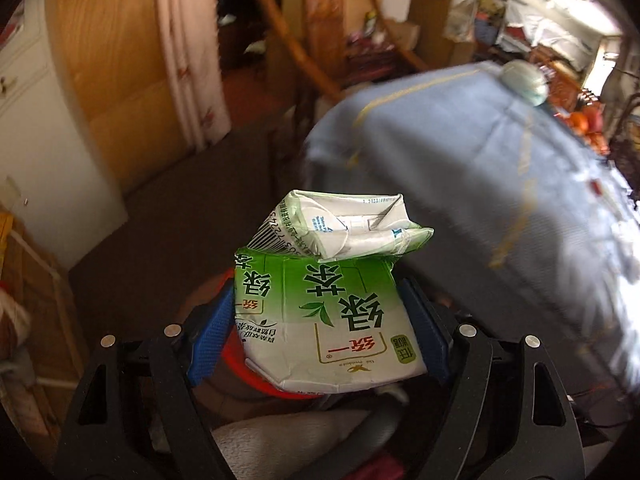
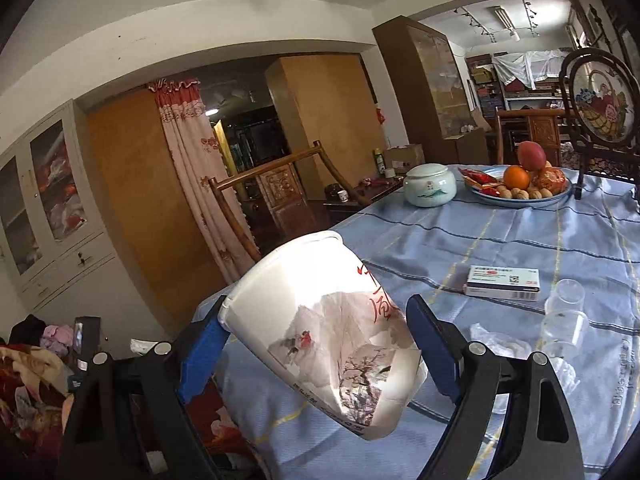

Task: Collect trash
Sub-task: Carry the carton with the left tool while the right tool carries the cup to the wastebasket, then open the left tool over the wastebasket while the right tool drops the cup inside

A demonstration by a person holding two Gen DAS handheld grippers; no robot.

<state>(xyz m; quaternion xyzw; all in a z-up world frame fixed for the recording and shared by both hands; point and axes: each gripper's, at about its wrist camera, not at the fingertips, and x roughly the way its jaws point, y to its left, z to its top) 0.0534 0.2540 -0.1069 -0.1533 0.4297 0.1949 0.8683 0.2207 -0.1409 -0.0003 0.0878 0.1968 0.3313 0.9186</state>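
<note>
Right now the left claw (image 1: 316, 328) pinches a squashed green and white drink carton (image 1: 332, 300) between its blue bumpy pads (image 1: 212, 340). The carton is thin card, shiny, with big green letters and a small leaf on it. Its top is folded and crumpled, and it sticks out past the tips of the claw. Below it sits something round and red (image 1: 256, 376), blurry and partly hidden, so I cannot tell what it is. The right claw (image 2: 316, 336) holds a white paper cup (image 2: 320, 332) tipped on its side, with its round rim up toward the left. The cup is smooth and has a little red bird, tree branches and red writing painted on it. The left pad (image 2: 204, 344) touches the cup's rim, but I cannot tell if the right pad presses the cup too. The cup hangs over the edge of the surface (image 2: 460, 232), which wears a blue striped cloth. On the cloth lie a flat white box (image 2: 502, 282), clear plastic cups (image 2: 564, 316), a crumpled tissue (image 2: 496, 340), a round green jar with a lid (image 2: 430, 189) and a plate of fruit and nuts (image 2: 520, 188).
</note>
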